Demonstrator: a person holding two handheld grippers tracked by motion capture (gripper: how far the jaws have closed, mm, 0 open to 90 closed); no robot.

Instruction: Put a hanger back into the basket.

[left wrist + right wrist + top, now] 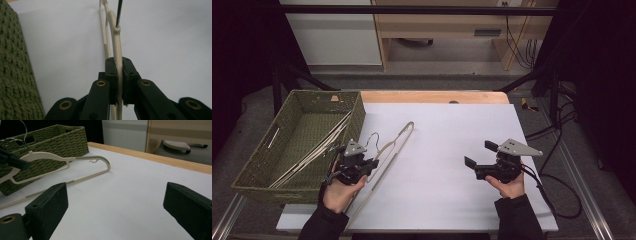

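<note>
**Cream hanger pinched at counter's left side**

Cream plastic is sitting clamped between the jaws of the left gripper (371, 163), which are pressing together on the upper bar of the hanger (394, 144) close to its metal hook (373, 139). The hanger is stretching across the white counter (452, 150), just beside the green woven basket (247, 175), where more pale hangers (314, 150) are lying. The right gripper (478, 155) is hovering well apart over bare counter on the right, its 2 jaws spreading wide with nothing between them. The person's hands are gripping both tools from the near edge.
</note>
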